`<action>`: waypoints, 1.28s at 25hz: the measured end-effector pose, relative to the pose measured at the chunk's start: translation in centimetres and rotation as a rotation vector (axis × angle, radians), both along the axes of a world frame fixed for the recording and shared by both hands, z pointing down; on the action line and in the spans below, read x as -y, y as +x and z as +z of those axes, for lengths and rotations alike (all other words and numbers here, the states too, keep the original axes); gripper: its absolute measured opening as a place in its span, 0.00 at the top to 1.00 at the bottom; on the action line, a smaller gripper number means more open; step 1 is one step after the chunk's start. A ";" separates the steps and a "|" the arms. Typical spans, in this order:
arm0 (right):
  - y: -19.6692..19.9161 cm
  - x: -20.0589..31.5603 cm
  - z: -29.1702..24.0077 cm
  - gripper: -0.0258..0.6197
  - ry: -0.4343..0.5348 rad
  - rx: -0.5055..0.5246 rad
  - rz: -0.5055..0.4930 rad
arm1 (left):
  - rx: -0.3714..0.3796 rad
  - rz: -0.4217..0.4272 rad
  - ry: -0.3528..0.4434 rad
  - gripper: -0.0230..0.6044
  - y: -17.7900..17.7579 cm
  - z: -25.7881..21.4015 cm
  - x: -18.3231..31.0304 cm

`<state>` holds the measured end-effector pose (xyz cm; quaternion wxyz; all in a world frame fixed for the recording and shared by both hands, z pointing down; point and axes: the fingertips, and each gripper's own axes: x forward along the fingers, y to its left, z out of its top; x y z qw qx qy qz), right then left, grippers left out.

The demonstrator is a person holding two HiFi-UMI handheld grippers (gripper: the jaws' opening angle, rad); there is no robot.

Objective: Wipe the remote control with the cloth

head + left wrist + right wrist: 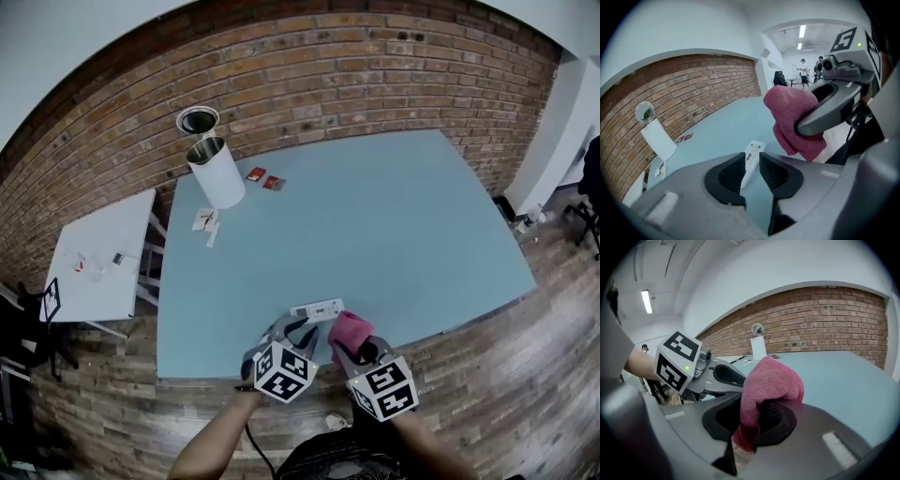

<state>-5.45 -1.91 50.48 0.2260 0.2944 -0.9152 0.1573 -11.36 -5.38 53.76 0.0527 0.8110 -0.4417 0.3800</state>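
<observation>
Left gripper (751, 169): jaws spread, with the remote control (753, 150) lying on the bench (724, 126) between them. Right gripper (751, 416): pinching the pink cloth (771, 380), just beside the left gripper.

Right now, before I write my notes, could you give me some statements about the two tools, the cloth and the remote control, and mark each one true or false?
1. The right tool is closed on the pink cloth. True.
2. The left tool clamps the remote control tightly. False: its jaws stand apart, and the remote lies between them on the table without the pads pressing on it.
3. The remote control is black. False: it is white.
4. A white container stands on the far part of the table, near the brick wall. True.
</observation>
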 end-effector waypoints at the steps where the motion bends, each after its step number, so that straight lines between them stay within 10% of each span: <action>1: 0.1 0.4 0.1 0.86 -0.001 0.000 0.003 | 0.027 0.036 -0.012 0.80 0.1 0.4 0.3; 16: 1.5 5.9 0.4 0.86 -0.022 0.003 0.040 | 0.193 0.331 -0.277 0.56 1.0 5.5 3.7; 32: 4.0 8.5 1.0 0.86 -0.057 -0.007 0.079 | 0.321 0.519 -0.612 0.56 1.0 9.1 3.4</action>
